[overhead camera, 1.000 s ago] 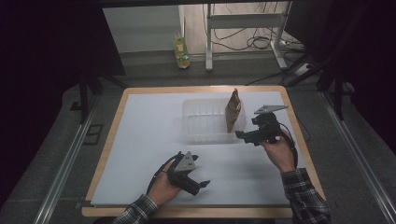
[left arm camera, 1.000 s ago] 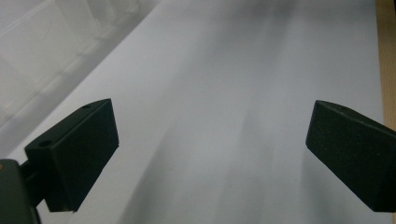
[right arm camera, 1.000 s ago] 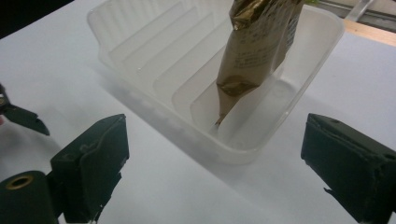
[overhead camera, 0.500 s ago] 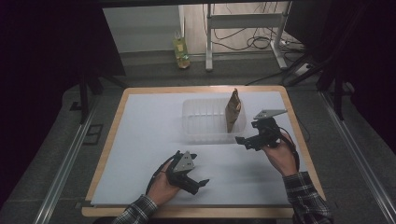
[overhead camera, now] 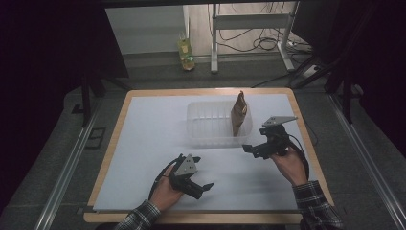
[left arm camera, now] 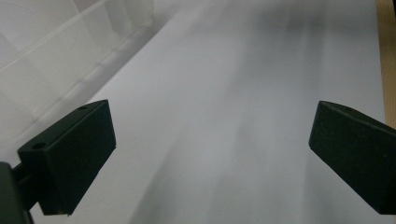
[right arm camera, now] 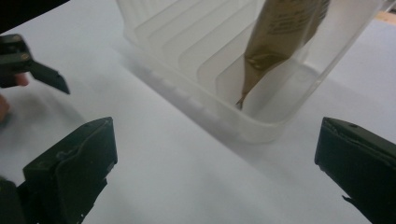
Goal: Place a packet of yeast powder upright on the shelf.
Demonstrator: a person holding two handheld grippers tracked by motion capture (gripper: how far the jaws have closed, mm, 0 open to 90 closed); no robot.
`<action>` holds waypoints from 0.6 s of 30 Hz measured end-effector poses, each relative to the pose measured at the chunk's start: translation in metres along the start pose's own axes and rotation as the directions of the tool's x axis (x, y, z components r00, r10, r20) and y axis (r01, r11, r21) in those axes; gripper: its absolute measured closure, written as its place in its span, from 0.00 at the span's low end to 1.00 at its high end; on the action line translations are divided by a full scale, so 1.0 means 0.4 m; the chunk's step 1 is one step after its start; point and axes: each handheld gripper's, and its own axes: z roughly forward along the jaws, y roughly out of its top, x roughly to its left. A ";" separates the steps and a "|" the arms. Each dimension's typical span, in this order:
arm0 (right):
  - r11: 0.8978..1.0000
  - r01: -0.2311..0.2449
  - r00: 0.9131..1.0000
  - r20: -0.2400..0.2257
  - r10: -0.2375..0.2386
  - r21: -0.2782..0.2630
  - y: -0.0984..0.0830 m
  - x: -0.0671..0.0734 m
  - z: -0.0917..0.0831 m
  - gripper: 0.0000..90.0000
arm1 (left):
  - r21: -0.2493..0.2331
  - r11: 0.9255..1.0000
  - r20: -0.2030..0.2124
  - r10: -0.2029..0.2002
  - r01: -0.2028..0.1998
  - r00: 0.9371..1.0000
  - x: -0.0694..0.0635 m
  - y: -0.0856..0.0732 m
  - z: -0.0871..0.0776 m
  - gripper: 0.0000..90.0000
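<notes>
Pouch (overhead camera: 239,113): was stood upright in the clear bin (overhead camera: 210,139), probably leaning on its wall.
Right gripper (overhead camera: 252,150): jaws had just been opening, were spread empty; should be withdrawn clear of the bin.
Left gripper (overhead camera: 203,188): was spread, idle.

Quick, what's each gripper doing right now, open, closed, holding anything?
Left gripper: open, nothing between its fingers.
Right gripper: open, has just been opening, holding nothing; brown pouch stands in the clear bin.

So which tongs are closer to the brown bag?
The right tongs. They sit just beside the clear tub holding the brown bag; the left tongs rest nearer the person.
</notes>
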 end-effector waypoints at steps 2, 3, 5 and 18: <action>1.000 0.013 1.000 0.009 -0.013 0.006 -0.006 0.005 -0.003 0.00 | 0.003 1.000 -0.003 0.003 -0.003 1.000 0.000 0.000 -0.001 0.01; 1.000 0.019 1.000 0.014 -0.019 0.005 -0.010 0.008 -0.005 0.00 | 0.003 1.000 -0.005 0.003 -0.003 1.000 0.000 -0.001 -0.001 0.01; 1.000 0.025 0.999 0.021 -0.025 0.011 -0.018 0.011 -0.008 0.00 | 0.000 1.000 0.000 -0.001 0.001 1.000 0.001 -0.001 -0.002 0.01; 0.996 0.064 0.997 0.029 -0.066 0.064 -0.069 0.042 -0.018 0.00 | 0.011 1.000 0.004 -0.014 0.014 1.000 0.005 0.001 -0.004 0.01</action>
